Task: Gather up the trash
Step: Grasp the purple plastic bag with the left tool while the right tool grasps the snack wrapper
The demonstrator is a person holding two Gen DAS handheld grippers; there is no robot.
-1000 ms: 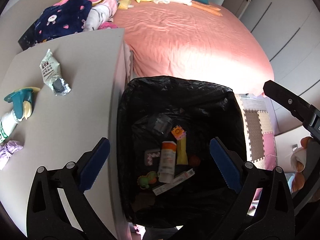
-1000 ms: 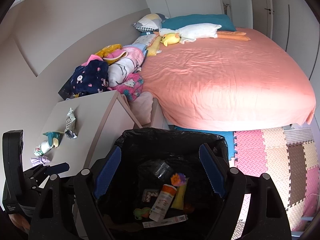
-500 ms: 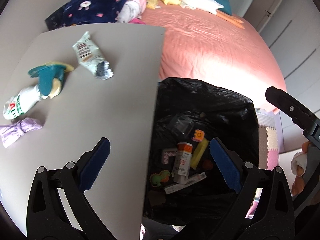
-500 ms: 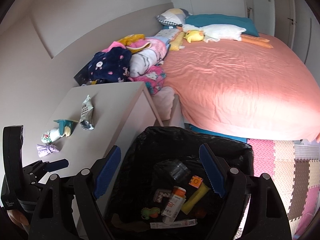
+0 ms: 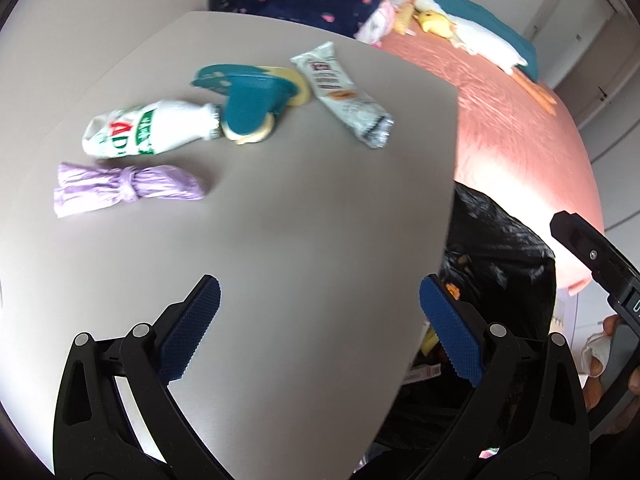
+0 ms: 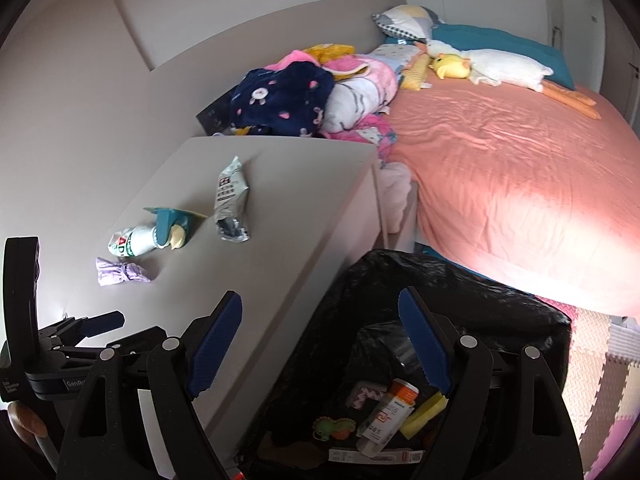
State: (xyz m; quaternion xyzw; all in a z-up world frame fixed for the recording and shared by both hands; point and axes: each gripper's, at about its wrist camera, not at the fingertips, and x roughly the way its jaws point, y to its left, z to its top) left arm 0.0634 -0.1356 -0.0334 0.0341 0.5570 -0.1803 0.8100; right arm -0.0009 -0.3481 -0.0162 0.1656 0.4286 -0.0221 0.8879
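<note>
Several bits already lie in the black-lined bin right of the grey counter, but a purple knotted wrapper, squashed white carton and silvery packet remain, both the left gripper and right gripper gaping empty.

Black left gripper, blue ridged pads, silver screws, possibly bandaged finger

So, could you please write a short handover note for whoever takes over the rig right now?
Left gripper: open, empty, over the nightstand.
Right gripper: open, empty, above the bin's near edge.
Done: several pieces lie in the black-lined bin.
Left on the nightstand: purple wrapper, white crumpled bottle, teal-and-yellow piece, pale snack packet.
</note>
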